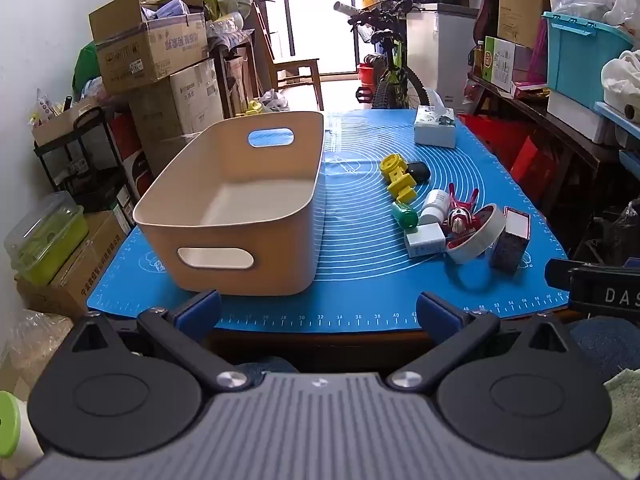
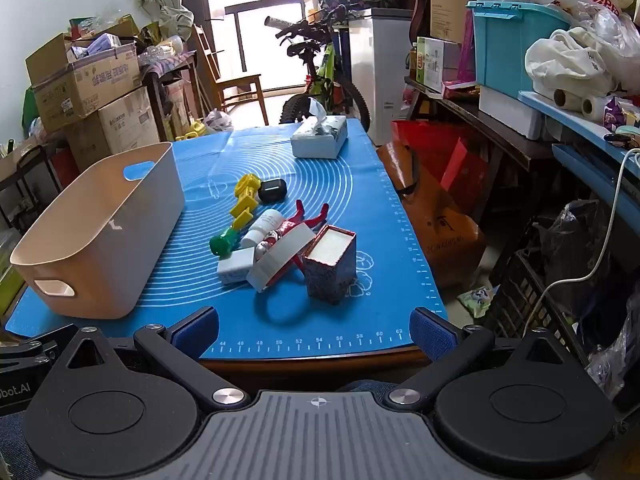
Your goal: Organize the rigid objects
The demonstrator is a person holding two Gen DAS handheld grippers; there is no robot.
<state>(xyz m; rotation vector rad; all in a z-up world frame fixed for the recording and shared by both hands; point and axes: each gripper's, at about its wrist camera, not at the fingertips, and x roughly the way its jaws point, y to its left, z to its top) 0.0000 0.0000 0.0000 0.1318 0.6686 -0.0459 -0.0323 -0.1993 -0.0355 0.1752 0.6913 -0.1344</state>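
Both grippers [image 1: 318,316] [image 2: 314,330] gape — toy pile [image 2: 280,240] lies well ahead.

On the mat [image 1: 360,240] the bin [image 1: 240,208] sits left of centre; the cluster of small objects [image 1: 448,216] lies to its right at mid-frame, the patterned box [image 2: 332,264] nearest the lower edge; the tissue box [image 1: 435,127] stands behind them, toward the upper right.
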